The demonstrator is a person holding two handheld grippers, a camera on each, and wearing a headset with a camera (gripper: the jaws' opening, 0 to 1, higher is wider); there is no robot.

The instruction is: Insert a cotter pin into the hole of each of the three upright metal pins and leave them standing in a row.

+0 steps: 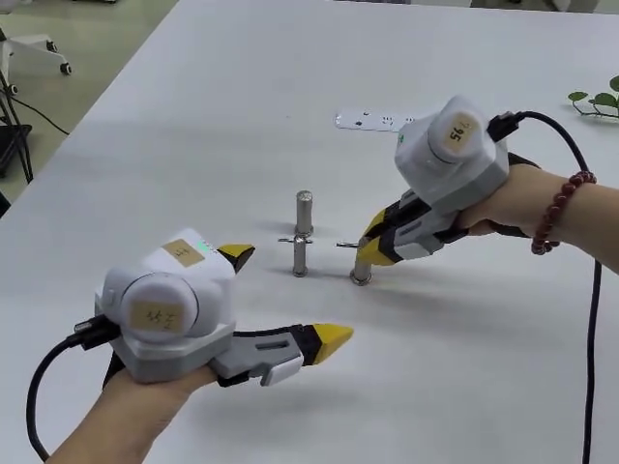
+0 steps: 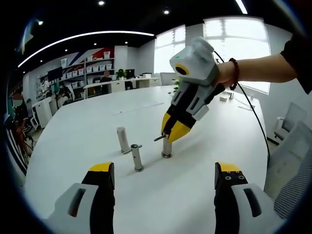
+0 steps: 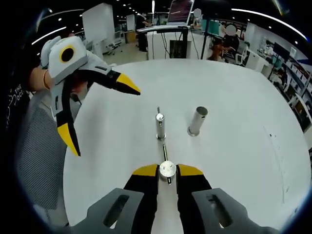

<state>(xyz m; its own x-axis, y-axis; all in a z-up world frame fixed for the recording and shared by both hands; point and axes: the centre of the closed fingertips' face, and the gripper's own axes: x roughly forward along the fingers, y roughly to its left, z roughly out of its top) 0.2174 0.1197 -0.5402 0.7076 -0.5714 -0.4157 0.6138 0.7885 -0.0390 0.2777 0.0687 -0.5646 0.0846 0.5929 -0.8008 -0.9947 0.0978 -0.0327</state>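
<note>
Three upright metal pins stand on the white table [image 1: 193,145]. The far pin [image 1: 304,211] [image 2: 122,140] [image 3: 197,121] is bare. The middle pin [image 1: 300,256] [image 2: 136,157] [image 3: 160,126] has a cotter pin through its top. My right gripper [image 1: 372,242] [image 2: 170,132] [image 3: 167,170] sits at the top of the nearest pin [image 1: 361,271] [image 2: 166,148] [image 3: 167,169], shut on a cotter pin [image 1: 346,246] [image 2: 159,138] [image 3: 165,152] that pokes out sideways from that pin's head. My left gripper [image 1: 285,295] [image 2: 165,168] [image 3: 102,117] hovers open and holds nothing, a short way in front of the pins.
A white power strip [image 1: 372,121] lies flat at the back of the table. Green plant leaves [image 1: 600,101] reach in at the far right. The right gripper's black cable [image 1: 592,329] hangs down the right side. Desks and shelves stand beyond the table.
</note>
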